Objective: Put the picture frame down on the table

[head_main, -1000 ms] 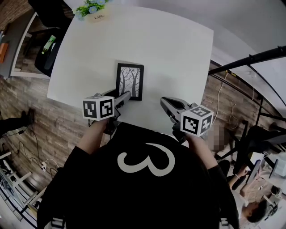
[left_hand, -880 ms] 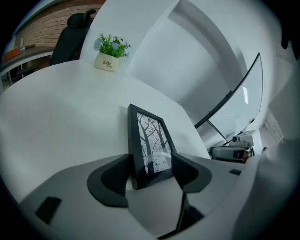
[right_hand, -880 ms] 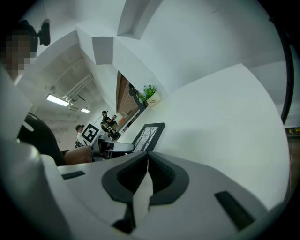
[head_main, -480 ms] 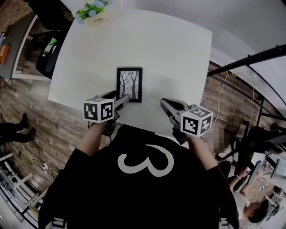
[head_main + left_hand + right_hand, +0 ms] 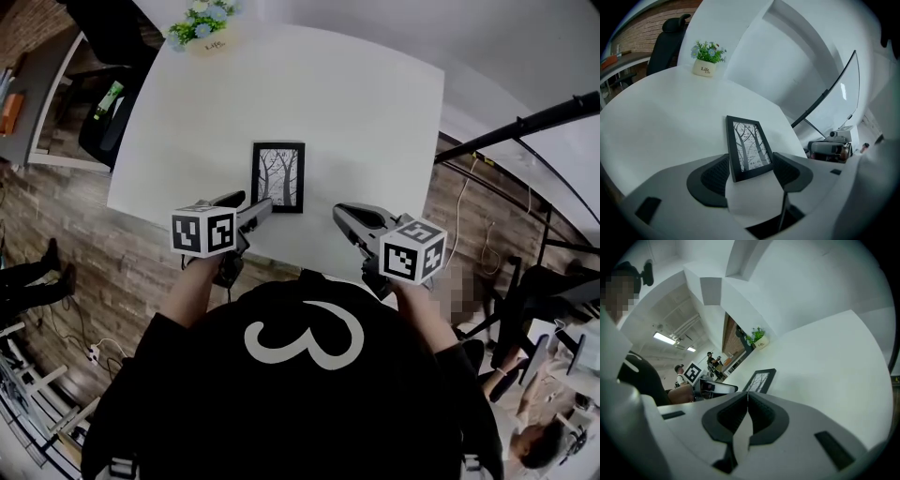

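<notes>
Nearest, at the right, the right gripper [image 5: 341, 213] hangs over the counter's [image 5: 366, 122] near edge, its jaws closed on nothing. To the left, the left gripper's [image 5: 249, 202] jaws have just been opening and now stand wide. The picture frame's [image 5: 278, 176] near end sits between them, but neither pad presses on it. The frame lies flat on the counter, face up, just beyond the jaw tips and a little left of the middle. It looks set down, so the task seems all but done. A potted plant [image 5: 199, 22] stands at the far left corner.
</notes>
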A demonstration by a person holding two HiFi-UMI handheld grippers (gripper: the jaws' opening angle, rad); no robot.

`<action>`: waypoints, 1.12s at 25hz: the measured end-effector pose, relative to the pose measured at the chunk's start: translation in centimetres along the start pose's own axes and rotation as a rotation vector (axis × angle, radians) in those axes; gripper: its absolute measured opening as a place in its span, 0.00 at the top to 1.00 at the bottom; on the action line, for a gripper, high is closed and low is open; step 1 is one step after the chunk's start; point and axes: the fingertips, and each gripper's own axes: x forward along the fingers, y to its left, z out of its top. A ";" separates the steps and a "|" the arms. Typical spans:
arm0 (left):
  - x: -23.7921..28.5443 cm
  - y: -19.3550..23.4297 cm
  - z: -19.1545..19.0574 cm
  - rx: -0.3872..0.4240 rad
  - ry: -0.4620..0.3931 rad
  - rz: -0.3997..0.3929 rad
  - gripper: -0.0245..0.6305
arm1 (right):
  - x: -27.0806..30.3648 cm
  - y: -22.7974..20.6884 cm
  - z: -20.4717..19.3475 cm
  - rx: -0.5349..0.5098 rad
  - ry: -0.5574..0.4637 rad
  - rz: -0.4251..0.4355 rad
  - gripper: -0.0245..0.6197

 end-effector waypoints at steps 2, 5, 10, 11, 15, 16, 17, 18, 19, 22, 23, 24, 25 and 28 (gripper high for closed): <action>-1.2 -0.5 0.4 -0.003 -0.022 -0.029 0.52 | 0.4 1.4 0.7 -0.032 -0.010 0.025 0.92; -3.6 -1.4 0.6 -0.017 -0.058 -0.077 0.52 | 0.9 3.8 1.2 -0.042 -0.025 0.054 0.93; -7.9 -3.9 1.2 0.000 -0.125 -0.196 0.65 | 0.7 8.0 1.1 -0.058 -0.060 0.087 0.93; -8.7 -4.7 1.1 0.005 -0.135 -0.238 0.72 | 0.6 8.7 1.0 -0.064 -0.068 0.088 0.93; -11.8 -7.2 0.4 0.051 -0.152 -0.361 0.86 | -0.8 10.8 0.7 -0.071 -0.111 0.075 0.93; -12.6 -7.7 0.1 0.072 -0.156 -0.381 0.89 | -1.3 11.4 0.6 -0.072 -0.124 0.070 0.93; -13.3 -8.2 -0.3 0.087 -0.158 -0.404 0.91 | -1.6 12.1 0.6 -0.075 -0.135 0.064 0.93; -14.0 -8.6 -0.7 0.095 -0.161 -0.430 0.92 | -2.0 12.8 0.5 -0.079 -0.144 0.057 0.93; -14.7 -9.0 -1.1 0.097 -0.163 -0.456 0.92 | -2.3 13.4 0.3 -0.083 -0.152 0.052 0.93; -16.6 -10.2 -2.5 0.111 -0.177 -0.516 0.92 | -3.3 15.4 -0.5 -0.091 -0.175 0.053 0.93; -17.2 -10.5 -3.0 0.123 -0.184 -0.528 0.93 | -3.6 16.1 -0.9 -0.096 -0.181 0.053 0.93; -17.8 -10.8 -3.5 0.136 -0.193 -0.536 0.93 | -3.8 16.9 -1.3 -0.102 -0.185 0.051 0.93; -18.4 -11.0 -3.9 0.145 -0.203 -0.543 0.93 | -4.0 17.6 -1.8 -0.108 -0.188 0.047 0.93; -20.0 -11.6 -5.0 0.155 -0.233 -0.567 0.93 | -4.4 19.4 -3.2 -0.116 -0.190 0.036 0.93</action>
